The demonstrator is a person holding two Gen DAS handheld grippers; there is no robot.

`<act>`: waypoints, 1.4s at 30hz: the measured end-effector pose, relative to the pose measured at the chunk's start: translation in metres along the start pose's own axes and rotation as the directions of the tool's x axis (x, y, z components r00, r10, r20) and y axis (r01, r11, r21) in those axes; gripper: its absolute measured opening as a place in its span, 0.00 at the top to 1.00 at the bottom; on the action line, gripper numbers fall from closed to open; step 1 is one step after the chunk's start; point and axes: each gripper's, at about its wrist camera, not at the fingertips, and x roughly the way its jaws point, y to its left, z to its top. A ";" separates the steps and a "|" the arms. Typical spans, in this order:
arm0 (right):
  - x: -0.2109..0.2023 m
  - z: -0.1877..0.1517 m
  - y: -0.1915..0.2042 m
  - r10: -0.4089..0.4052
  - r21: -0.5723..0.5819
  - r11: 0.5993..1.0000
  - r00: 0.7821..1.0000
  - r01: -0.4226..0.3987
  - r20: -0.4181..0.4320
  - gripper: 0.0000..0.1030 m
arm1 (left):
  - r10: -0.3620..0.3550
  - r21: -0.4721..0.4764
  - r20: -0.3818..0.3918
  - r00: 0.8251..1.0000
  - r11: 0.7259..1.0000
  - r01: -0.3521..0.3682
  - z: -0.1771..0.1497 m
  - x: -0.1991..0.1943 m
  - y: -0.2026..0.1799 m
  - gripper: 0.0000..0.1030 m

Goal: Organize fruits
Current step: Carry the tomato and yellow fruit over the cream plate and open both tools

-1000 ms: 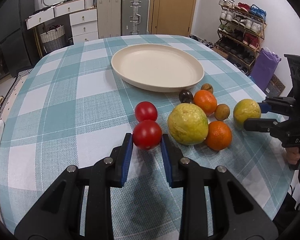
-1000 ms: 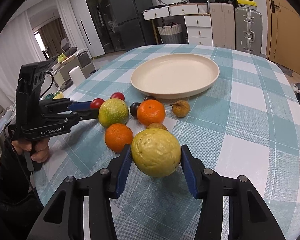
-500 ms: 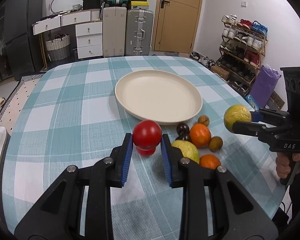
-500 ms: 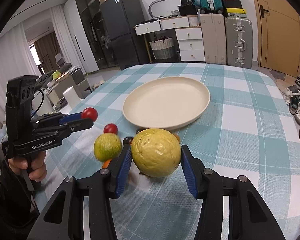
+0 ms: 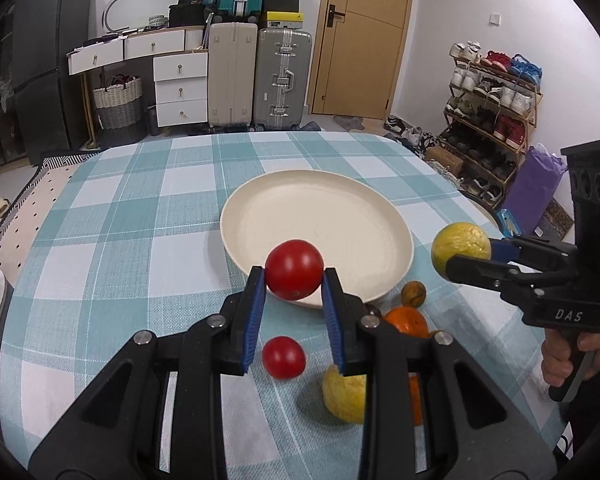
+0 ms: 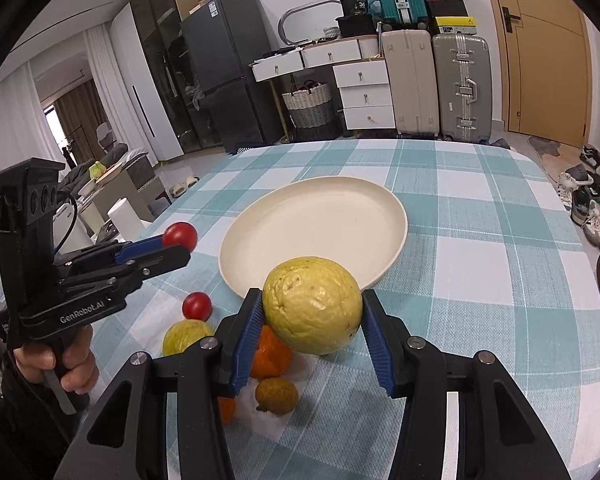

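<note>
We see our left gripper (image 5: 294, 280) clamped on a red tomato (image 5: 294, 269), mid-frame over the cream plate's (image 5: 380, 216) near rim | our right gripper (image 6: 310, 316) grips a yellow guava (image 6: 312, 304), lower centre | remaining fruits on the checked tablecloth (image 5: 100, 220), lower right.
</note>
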 end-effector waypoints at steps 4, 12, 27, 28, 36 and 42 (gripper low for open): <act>0.009 0.006 -0.002 -0.002 0.005 1.000 1.000 0.002 -0.003 0.52 | 0.008 -0.012 -0.012 1.000 1.000 -0.008 0.003 0.014 0.001 0.75; 0.026 0.014 -0.009 -0.013 0.028 1.000 1.000 0.013 -0.008 0.52 | 0.028 -0.011 -0.023 0.999 1.000 -0.028 0.008 0.036 -0.001 0.75; 0.052 0.019 -0.012 -0.012 0.016 1.000 0.999 0.013 -0.041 0.52 | 0.047 0.019 -0.059 0.997 0.999 -0.046 0.008 0.064 -0.006 0.75; 0.053 0.020 -0.012 -0.012 0.015 1.000 0.999 0.013 -0.043 0.52 | 0.049 0.021 -0.059 0.997 0.999 -0.048 0.008 0.065 -0.006 0.75; 0.062 0.022 -0.009 -0.018 0.004 1.000 0.998 0.019 -0.064 0.52 | 0.048 0.030 -0.068 0.997 0.999 -0.046 0.010 0.073 -0.008 0.75; 0.052 0.024 -0.008 -0.008 -0.009 1.000 1.000 0.008 -0.029 0.50 | 0.042 0.031 -0.086 0.995 0.999 -0.039 0.008 0.076 -0.009 0.75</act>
